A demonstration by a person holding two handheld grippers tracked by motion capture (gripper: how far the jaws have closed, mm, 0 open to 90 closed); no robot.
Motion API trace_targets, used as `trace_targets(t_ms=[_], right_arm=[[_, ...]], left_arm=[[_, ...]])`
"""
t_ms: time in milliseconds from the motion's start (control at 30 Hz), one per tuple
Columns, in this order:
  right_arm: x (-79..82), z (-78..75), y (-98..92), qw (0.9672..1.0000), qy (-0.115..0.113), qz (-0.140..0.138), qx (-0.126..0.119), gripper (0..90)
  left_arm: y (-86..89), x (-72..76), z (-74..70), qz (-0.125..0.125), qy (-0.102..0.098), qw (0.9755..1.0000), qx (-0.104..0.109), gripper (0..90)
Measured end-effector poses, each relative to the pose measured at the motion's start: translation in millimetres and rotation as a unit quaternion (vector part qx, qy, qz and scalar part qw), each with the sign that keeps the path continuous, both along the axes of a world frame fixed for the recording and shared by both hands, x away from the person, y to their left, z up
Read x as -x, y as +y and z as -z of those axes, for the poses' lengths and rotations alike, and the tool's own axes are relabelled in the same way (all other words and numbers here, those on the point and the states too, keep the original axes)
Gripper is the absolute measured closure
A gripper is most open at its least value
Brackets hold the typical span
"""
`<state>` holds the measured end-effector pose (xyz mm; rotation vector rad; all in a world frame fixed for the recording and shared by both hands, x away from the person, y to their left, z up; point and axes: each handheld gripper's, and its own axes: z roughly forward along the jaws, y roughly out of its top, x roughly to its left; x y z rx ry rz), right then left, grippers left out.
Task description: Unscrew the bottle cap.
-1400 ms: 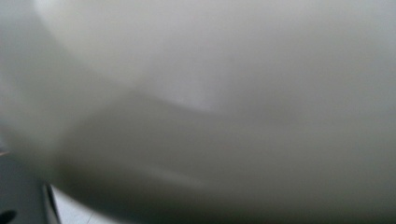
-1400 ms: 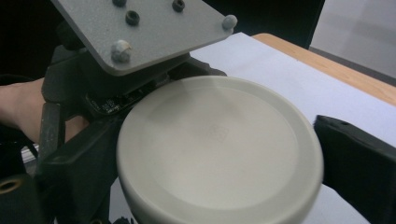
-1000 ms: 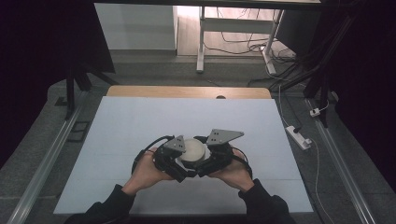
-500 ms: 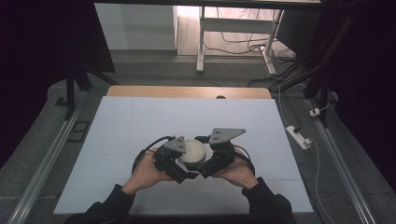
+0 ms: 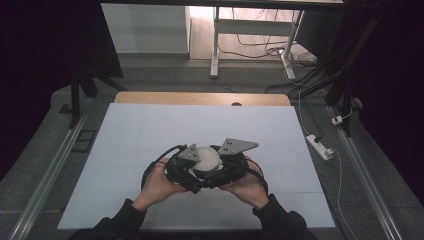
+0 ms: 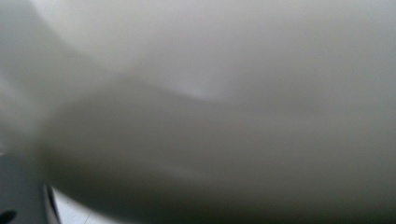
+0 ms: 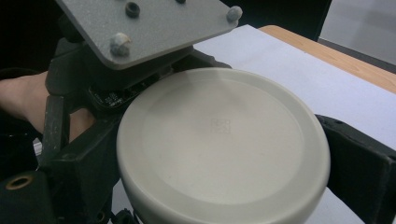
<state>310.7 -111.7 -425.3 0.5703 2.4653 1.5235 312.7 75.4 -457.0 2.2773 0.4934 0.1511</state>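
Jaws of both my grippers close around the white lid, just above the worktop near my side; if one side loosens, I think it slips and drops.

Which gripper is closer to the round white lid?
Neither clearly: the left gripper is against the round white lid on its left side, the right gripper against its right side, on the table.
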Motion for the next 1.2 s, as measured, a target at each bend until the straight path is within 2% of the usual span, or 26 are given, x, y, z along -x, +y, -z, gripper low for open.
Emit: trace_targets(t_ms=[200, 233, 333, 533, 733, 833, 933, 1033, 1200], right_arm=[[-1.2, -0.2, -4.4, 0.9996, 0.001, -0.024, -0.014, 7.3], [-1.4, -0.5, -5.1, 0.9994, 0.002, -0.03, -0.015, 7.3], [-0.8, -1.3, -6.1, 0.999, -0.002, -0.042, -0.017, 7.3], [1.1, -3.9, -7.2, 0.9981, -0.008, -0.057, -0.022, 7.4], [0.8, -4.0, -6.9, 0.998, -0.004, -0.06, -0.017, 7.3], [0.7, -2.3, -4.5, 0.9985, 0.002, -0.054, -0.009, 7.0], [0.1, -1.8, -2.8, 0.9991, 0.003, -0.042, -0.012, 6.2], [0.9, -2.8, -1.3, 0.9994, -0.001, -0.032, -0.011, 5.9], [2.5, -2.7, 1.5, 0.9996, -0.011, -0.026, -0.002, 6.7]], left_arm=[[2.7, -0.9, -0.8, 0.022, 0.002, 0.9997, 0.011, 7.6], [3.9, -1.3, -1.0, 0.036, 0.004, 0.9992, 0.015, 7.6], [5.2, -1.4, -0.7, 0.051, 0.007, 0.9984, 0.022, 7.6], [7.5, -2.1, -0.5, 0.075, 0.006, 0.9969, 0.023, 7.6], [7.6, -2.1, -0.5, 0.076, 0.005, 0.9968, 0.023, 7.6], [7.2, -1.7, -0.4, 0.068, 0.002, 0.9975, 0.02, 7.6], [6.3, -1.7, -0.9, 0.057, 0.002, 0.9983, 0.014, 7.6], [4.0, -0.9, -0.9, 0.051, -0.002, 0.9987, 0.004, 7.6], [0.8, 0.5, 0.1, 0.049, -0.003, 0.9988, 0.0, 7.6]])
